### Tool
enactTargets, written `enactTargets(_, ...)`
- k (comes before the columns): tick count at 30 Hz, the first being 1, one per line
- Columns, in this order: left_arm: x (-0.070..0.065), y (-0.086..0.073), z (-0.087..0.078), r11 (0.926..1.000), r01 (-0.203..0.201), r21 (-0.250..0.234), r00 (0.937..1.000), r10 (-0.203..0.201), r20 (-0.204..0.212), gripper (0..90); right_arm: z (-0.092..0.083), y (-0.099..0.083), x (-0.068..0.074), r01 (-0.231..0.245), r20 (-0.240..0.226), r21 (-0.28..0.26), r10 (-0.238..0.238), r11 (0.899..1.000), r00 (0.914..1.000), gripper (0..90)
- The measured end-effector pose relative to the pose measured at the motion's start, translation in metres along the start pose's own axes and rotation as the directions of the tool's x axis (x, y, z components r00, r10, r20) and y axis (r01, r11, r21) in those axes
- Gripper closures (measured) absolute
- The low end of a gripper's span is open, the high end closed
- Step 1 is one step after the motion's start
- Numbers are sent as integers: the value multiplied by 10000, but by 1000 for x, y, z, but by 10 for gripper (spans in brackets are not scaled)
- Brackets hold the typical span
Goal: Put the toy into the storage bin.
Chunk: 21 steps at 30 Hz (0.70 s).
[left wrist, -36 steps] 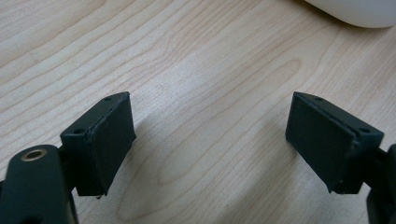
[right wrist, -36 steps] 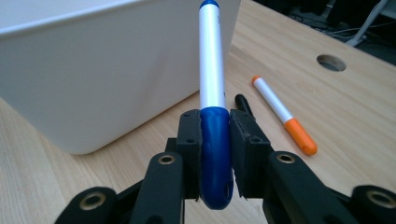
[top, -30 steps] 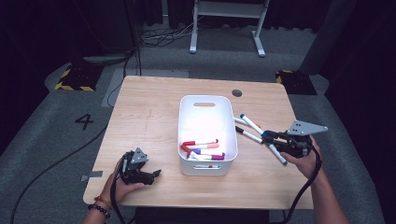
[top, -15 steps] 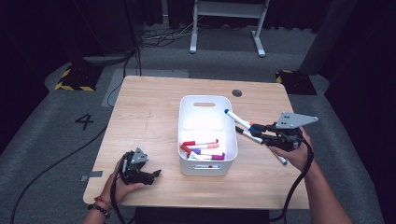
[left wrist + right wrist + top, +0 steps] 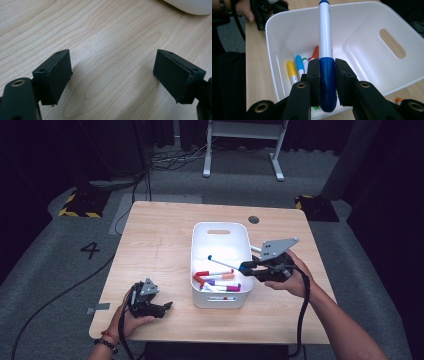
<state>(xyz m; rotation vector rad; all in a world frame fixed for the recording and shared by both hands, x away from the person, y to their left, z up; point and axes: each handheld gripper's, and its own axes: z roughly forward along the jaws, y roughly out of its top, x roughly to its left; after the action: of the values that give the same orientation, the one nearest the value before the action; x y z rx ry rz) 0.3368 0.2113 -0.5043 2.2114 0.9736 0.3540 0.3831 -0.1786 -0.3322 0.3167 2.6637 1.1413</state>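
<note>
The right tool (image 5: 327,75) is clamping the blue cap end of a blue-capped marker (image 5: 325,37), its two black pads pressing on either side of the rounded cap. The marker is a slim cylinder with a smooth white barrel and a small blue tip at the far end. In the right gripper view its long axis is running straight ahead, away from the jaws. In the high view the marker (image 5: 225,262) is lying nearly level above the white bin (image 5: 220,227), the capped end sitting at the bin's right rim and the small blue tip pointing left over the middle of the bin.

The bin is a glossy plastic tub with rounded corners and an oval handle slot in its far end wall. It is sitting on the pale wood-grain bench (image 5: 155,245). Several markers (image 5: 217,281) with orange, purple, red and pink caps are lying on the bin's floor near its front end. The right gripper view is also showing yellow-, blue- and green-capped ones (image 5: 295,67) there.

The left tool (image 5: 150,302) is resting on the bench near the front left corner, well apart from the bin. Its flat, matte black jaws are standing wide apart over bare wood.
</note>
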Motion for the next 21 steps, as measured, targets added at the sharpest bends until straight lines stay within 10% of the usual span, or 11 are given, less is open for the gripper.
enactTargets(21, 0, 0, 0, 10000, -4, 1, 10000, 4, 1, 156, 60, 19, -7, 770, -1399, 2613, -412, 9622, 9893, 747)
